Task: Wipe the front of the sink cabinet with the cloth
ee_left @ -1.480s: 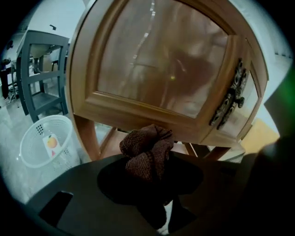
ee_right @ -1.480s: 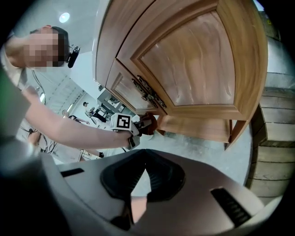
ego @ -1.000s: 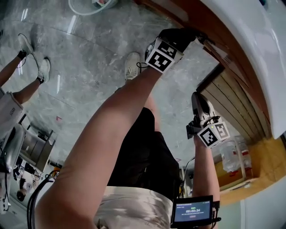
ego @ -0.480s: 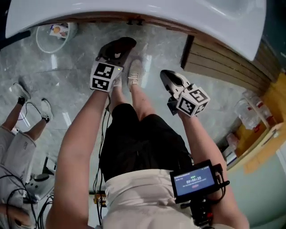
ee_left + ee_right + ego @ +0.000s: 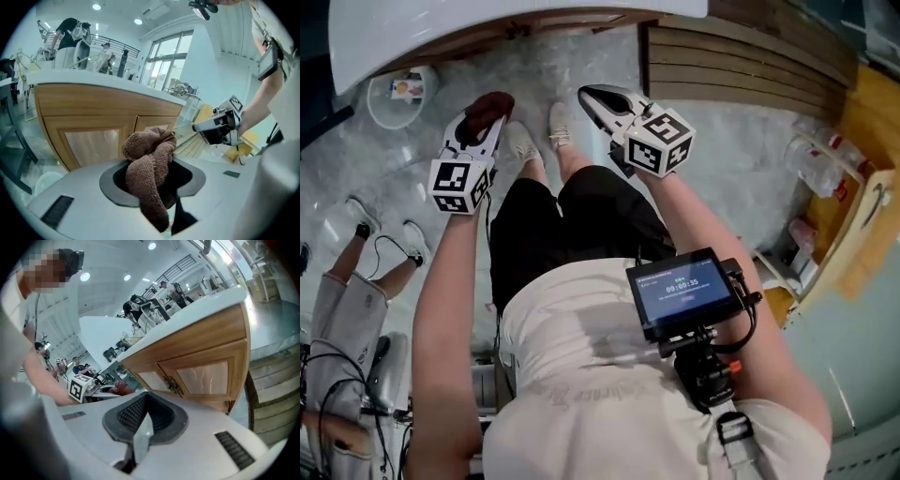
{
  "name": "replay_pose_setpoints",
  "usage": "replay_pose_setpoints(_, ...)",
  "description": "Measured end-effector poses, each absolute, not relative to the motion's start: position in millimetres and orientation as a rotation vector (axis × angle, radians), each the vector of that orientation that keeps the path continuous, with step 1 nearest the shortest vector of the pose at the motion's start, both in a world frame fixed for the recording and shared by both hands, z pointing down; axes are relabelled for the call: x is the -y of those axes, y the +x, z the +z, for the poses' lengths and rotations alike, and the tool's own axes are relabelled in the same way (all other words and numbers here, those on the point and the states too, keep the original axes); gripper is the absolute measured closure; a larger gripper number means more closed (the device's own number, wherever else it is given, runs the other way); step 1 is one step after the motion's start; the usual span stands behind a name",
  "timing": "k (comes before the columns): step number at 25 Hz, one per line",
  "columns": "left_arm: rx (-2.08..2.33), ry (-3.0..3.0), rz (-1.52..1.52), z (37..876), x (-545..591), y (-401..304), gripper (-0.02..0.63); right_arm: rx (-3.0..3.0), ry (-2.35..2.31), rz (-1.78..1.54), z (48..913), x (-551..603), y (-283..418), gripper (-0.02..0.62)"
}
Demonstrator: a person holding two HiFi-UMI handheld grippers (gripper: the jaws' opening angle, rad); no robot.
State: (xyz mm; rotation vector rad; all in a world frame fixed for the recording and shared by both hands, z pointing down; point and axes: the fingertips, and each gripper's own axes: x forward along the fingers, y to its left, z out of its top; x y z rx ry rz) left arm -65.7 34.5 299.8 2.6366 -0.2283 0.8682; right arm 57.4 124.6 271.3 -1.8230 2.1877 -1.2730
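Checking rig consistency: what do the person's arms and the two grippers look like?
Left gripper and right gripper are light grey shells with dark pads; each carries a white cube of black square markers. Arms are bare; the shirt is pale.

The cloth (image 5: 149,159) is brown. The sink cabinet (image 5: 201,343) is honey-brown wood under a white counter (image 5: 187,310). The floor (image 5: 581,56) at 12 o'clock looks grey, maybe marbled.

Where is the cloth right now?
The brown cloth is clamped in the left gripper, at the head view's upper left. It is held in front of the wooden cabinet doors and apart from them.
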Motion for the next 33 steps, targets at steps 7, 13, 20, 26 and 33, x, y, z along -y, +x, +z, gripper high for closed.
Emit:
replay_pose_setpoints(7, 0.222, 2.639, 0.802, 252, -24, -72, 0.449, -2.267, -1.879, -1.074, 223, -100, 73, 0.583)
replay_pose_setpoints(13, 0.284, 2.695, 0.701, 166, 10, -87, 0.448, -2.274, -1.922, -0.887, 138, -85, 73, 0.583)
replay_pose_setpoints(20, 0.308, 2.705, 0.648, 105, -3, -115, 0.448, -2.251, -1.969, -0.803, 79, -103, 60, 0.583)
replay_pose_setpoints(26, 0.237, 2.721, 0.661, 97, -6, -110, 0.448, -2.246, -1.969, -0.789, 65, -94, 54, 0.583)
replay_pose_setpoints(33, 0.218, 2.763, 0.632, 63, 14, -109, 0.448, -2.236, -1.952, -0.761, 34, -76, 39, 0.583)
